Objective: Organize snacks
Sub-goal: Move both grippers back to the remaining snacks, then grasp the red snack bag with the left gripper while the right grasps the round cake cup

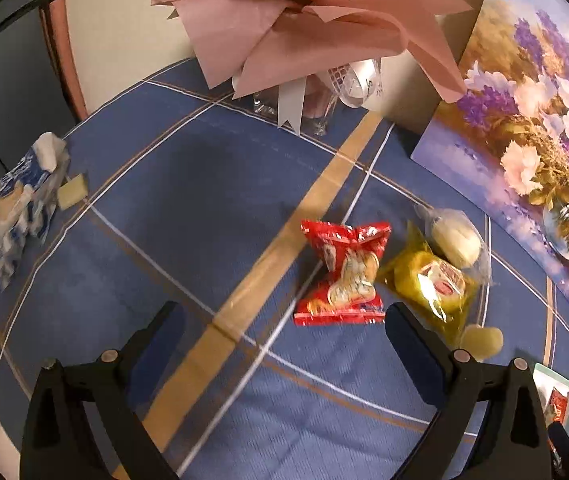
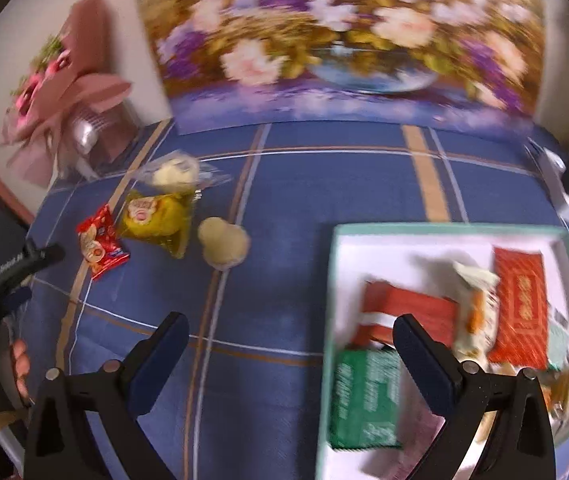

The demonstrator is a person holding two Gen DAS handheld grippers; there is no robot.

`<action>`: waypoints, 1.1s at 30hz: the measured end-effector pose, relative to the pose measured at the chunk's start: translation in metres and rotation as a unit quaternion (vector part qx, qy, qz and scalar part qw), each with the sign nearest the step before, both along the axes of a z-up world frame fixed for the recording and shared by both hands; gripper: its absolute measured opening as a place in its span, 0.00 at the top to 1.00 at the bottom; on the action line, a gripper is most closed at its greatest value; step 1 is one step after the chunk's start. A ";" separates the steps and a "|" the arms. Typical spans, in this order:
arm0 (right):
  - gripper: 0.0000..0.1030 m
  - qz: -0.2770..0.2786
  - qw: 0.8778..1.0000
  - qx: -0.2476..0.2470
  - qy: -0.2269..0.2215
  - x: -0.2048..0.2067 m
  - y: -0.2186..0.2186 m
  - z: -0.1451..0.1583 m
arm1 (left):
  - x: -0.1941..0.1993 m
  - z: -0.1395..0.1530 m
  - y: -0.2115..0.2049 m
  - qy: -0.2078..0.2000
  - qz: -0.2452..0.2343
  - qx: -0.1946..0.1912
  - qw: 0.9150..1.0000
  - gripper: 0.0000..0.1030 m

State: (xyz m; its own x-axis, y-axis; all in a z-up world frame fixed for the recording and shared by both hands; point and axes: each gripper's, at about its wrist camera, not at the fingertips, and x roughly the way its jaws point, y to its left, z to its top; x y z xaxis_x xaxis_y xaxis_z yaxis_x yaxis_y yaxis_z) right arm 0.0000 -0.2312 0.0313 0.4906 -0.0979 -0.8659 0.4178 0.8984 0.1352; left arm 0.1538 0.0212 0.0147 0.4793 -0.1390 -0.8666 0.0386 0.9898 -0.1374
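Hovering both tools over the blue plaid tablecloth point(image 1: 188, 208).

Left wrist view, left to right: blue-white wrapper point(image 1: 20, 208) lies crumpled at 9 o'clock, a pale square piece point(image 1: 71, 191) touching its right edge. My left gripper point(image 1: 284, 332) is spread wide, nothing between the fingers. Red snack packet point(image 1: 344, 272) lies flat at 1 o'clock from the gripper, just beyond the right fingertip, shiny, crimped ends, cracker print on the front. Yellow packet point(image 1: 434, 282) sits just beside it on the right, glossy, red-white label; its lower edge is hidden behind my right finger. Clear-wrapped pale bun point(image 1: 454, 240) touches the yellow packet's far side. Pale round piece point(image 1: 482, 342) lies at 3 o'clock, just outside the right finger. Pink bouquet point(image 1: 324, 20) stands at 12, flower painting point(image 1: 544, 140) at 2.

Right wrist view, blurred: red packet, yellow packet, bun and round piece cluster at 10 to 11 o'clock, well apart from my right gripper point(image 2: 290, 338). That gripper is also wide, empty. The teal-rimmed box point(image 2: 444, 230) lies at 2 to 4 o'clock, holding a green packet point(image 2: 366, 396), red packets and a white-orange one; my right finger overlaps the box in view.
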 end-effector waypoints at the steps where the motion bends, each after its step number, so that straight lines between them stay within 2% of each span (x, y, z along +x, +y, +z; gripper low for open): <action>1: 0.01 0.005 1.000 0.002 -0.001 0.005 0.002 -0.001 | 0.004 -0.001 0.001 0.001 -0.005 -0.006 1.000 0.03; 5: 0.03 0.024 0.999 0.022 -0.005 0.026 0.010 -0.007 | 0.017 -0.002 0.002 0.000 -0.022 -0.030 0.999 0.03; 10: 0.06 0.037 0.999 0.016 0.004 0.052 0.017 -0.017 | 0.035 -0.014 -0.006 0.024 -0.039 -0.057 0.997 0.03; 16: 0.06 0.056 0.998 0.006 0.017 0.078 0.022 -0.032 | 0.044 -0.031 -0.023 0.042 -0.053 -0.063 0.996 0.04; 17: 0.07 0.058 0.998 0.003 0.022 0.082 0.022 -0.036 | 0.046 -0.034 -0.026 0.044 -0.053 -0.064 0.996 0.06; 21: 0.14 0.059 0.998 0.007 0.038 0.095 0.018 -0.052 | 0.054 -0.045 -0.036 0.057 -0.058 -0.063 0.995 0.28; 23: 0.17 0.059 0.997 0.010 0.044 0.100 0.017 -0.059 | 0.057 -0.050 -0.040 0.060 -0.062 -0.062 0.994 0.30; 27: 0.17 0.067 0.996 0.009 0.051 0.108 0.017 -0.068 | 0.059 -0.058 -0.044 0.068 -0.065 -0.058 0.994 0.42; 33: 0.19 0.078 0.995 -0.036 0.059 0.117 0.028 -0.075 | 0.062 -0.060 -0.050 0.064 -0.065 -0.045 0.995 0.52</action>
